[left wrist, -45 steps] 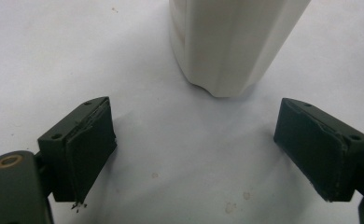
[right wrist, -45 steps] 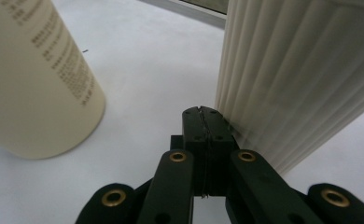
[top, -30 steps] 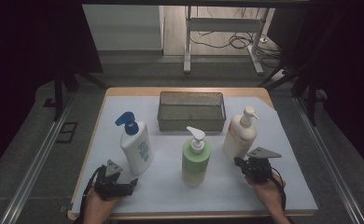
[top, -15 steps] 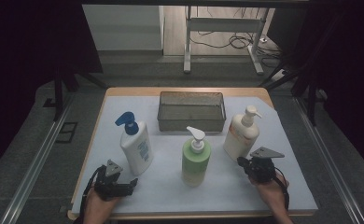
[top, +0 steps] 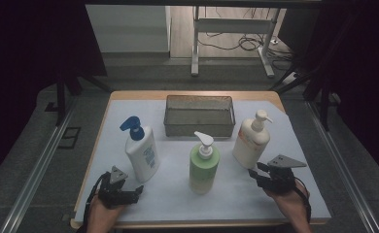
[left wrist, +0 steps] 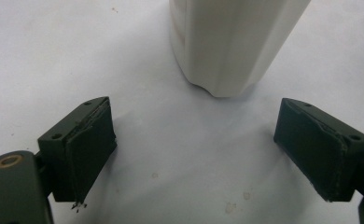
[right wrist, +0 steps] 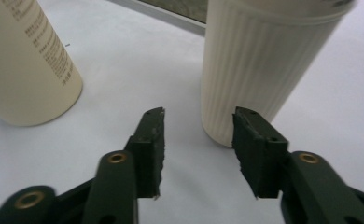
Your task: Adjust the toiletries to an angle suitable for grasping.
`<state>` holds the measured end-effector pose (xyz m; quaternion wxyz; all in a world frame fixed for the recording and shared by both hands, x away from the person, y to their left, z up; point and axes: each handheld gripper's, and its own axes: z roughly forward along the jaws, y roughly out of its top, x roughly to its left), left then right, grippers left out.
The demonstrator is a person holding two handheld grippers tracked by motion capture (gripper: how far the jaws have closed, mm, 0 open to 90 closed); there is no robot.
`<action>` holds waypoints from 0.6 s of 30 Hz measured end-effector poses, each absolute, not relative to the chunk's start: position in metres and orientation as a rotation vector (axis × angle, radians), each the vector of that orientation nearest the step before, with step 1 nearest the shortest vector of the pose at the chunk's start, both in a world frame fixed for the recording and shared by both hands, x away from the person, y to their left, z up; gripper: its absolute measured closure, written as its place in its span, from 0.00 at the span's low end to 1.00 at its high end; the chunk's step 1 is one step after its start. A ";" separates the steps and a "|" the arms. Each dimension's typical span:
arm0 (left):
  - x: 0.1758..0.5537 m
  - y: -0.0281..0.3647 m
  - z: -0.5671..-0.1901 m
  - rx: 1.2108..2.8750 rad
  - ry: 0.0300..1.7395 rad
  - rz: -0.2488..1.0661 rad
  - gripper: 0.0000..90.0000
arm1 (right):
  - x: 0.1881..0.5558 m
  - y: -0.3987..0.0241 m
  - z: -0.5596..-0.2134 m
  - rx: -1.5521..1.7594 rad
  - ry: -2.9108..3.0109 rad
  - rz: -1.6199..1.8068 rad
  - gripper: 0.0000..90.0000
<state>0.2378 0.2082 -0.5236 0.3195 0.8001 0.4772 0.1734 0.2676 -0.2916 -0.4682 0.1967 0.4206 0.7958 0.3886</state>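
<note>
Having just been opening, the right hand-held gripper stands half open and empty just before the cream bottle; a second ago it was shut. Its own view shows the bottle's ribbed wall. The left hand-held gripper gapes wide, empty, near the blue-pump bottle.

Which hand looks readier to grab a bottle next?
Probably the right gripper: its open fingers point straight at the cream bottle just ahead. The left gripper sits open beside the white bottle.
</note>
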 end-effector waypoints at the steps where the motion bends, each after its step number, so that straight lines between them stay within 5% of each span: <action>1: 0.238 0.208 -0.524 2.103 1.255 0.456 0.13 | 0.268 -0.294 -0.466 1.184 2.223 1.095 0.55; 18: 0.238 0.208 -0.524 2.103 1.255 0.456 0.13 | 0.282 -0.303 -0.434 1.187 2.173 1.125 0.39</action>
